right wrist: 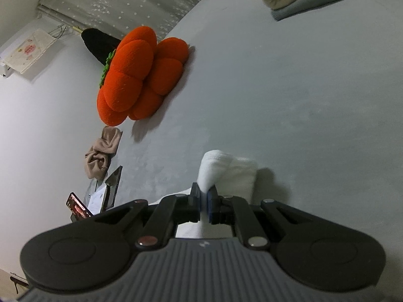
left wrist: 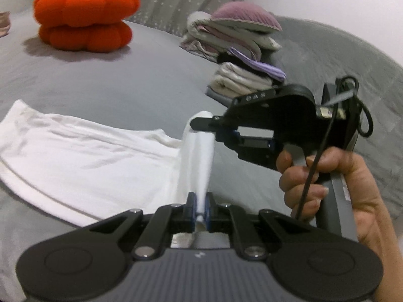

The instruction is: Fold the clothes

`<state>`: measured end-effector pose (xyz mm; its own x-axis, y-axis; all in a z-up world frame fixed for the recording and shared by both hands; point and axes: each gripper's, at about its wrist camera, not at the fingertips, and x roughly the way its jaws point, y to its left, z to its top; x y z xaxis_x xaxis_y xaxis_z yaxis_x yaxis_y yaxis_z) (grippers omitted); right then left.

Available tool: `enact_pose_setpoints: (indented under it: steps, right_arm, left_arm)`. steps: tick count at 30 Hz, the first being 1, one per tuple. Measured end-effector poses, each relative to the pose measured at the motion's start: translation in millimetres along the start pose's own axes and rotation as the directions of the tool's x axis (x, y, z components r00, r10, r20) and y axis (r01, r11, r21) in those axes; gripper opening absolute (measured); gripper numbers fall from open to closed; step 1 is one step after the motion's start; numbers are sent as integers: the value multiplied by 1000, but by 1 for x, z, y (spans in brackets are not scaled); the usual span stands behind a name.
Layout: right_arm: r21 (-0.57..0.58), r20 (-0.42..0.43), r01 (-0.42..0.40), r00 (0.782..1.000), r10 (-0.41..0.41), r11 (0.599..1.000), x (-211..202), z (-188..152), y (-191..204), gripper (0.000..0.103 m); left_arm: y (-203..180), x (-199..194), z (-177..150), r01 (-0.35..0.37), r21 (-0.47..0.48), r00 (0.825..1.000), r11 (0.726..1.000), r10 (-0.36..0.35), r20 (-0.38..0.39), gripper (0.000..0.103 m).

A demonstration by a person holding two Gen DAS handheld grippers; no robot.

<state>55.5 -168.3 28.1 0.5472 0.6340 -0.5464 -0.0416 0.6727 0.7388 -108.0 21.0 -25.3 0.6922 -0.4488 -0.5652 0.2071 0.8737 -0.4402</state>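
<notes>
The left tongs (left wrist: 199, 207) are pinched tight on a ridge of the white garment (left wrist: 83, 161), blue pads pressing the cloth from both sides. From there the fabric runs as a raised fold toward 12 o'clock, where the right tongs (left wrist: 204, 123) grip its far end, held by the person's right hand (left wrist: 327, 183) at 3 o'clock. The rest of the garment lies spread flat on the grey bed (left wrist: 131, 85) toward 9 o'clock. In the right wrist view the right tongs (right wrist: 203, 198) are likewise clamped closed on a bunched white corner of the garment (right wrist: 226, 173), which rises just beyond the fingertips at 12 o'clock. Farther out, an orange pumpkin cushion (left wrist: 85, 17) sits on the bed at 11 o'clock in the left wrist view, and a stack of folded clothes (left wrist: 241, 55) stands at 1 o'clock, well apart from the garment. A beige cloth (right wrist: 102, 156) and a lit phone (right wrist: 78, 207) show at 9 o'clock in the right wrist view.
</notes>
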Motion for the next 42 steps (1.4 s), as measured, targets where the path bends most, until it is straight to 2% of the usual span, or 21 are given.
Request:
enact_pose_setpoints:
  steps: [11,18,24,34,36,38,40,42]
  right_arm:
    - [-76,-53,39,998,-43,996,53,-17,43,7]
    - [-122,-97,44,994,-56,992,102,-30,79,7]
    - [-163,-117,43,991,-63,986,141,-47,108,7]
    - [-207,-149,25,987,-57,978,180,-60,132,9]
    - [-201,-146,-23,989,-7,979,183,-61,133,16]
    - [-197,-134,-97,988,71,976,181,-59,132,17]
    - [-195,-121,-136,986,114,971,175,-55,130,20]
    - [-206,-94,-137,988,119,969,165,-50,127,43]
  left_arm:
    - [91,-25,40,15,-158,1000,987,-11,25,7]
    - [144,-41,49,-29,-261,998,965,44,48,7]
    - [177,-50,58,-80,-302,993,950,101,53,7]
    - [198,-53,66,-143,-304,987,942,156,22,8]
    - [202,-54,68,-155,-303,986,940,167,15,9]
    - [204,-59,69,-180,-278,981,944,193,17,15]
    - [202,-65,72,-218,-237,973,947,230,24,26]
    - [201,-69,78,-242,-209,966,947,255,36,29]
